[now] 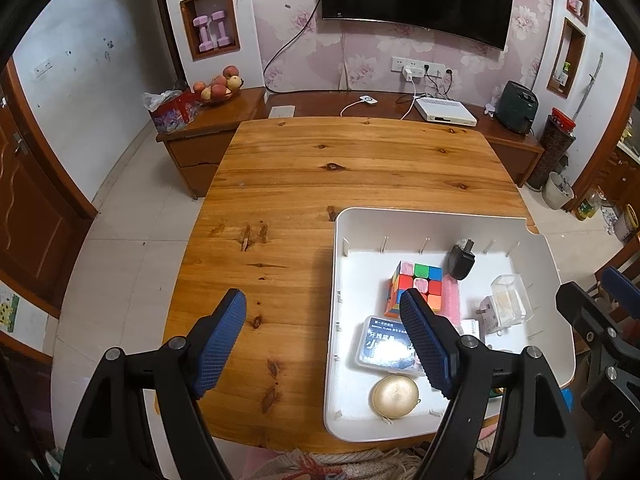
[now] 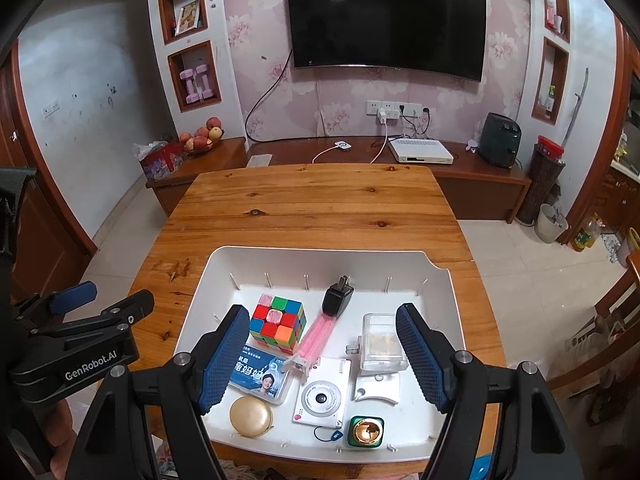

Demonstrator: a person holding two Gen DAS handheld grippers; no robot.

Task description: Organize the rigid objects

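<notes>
A home living room: ahead of the grippers, beyond the wooden table (image 2: 312, 200), a television (image 2: 386, 20) hangs on floral wallpaper above a low cabinet (image 2: 472, 176) bearing a fruit bowl (image 2: 202, 138).

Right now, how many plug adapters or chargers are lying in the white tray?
2. The black charger lies at the back of the white tray, right of the Rubik's cube. The white plug adapter sits half hidden by the clear box. More could be hidden.
</notes>
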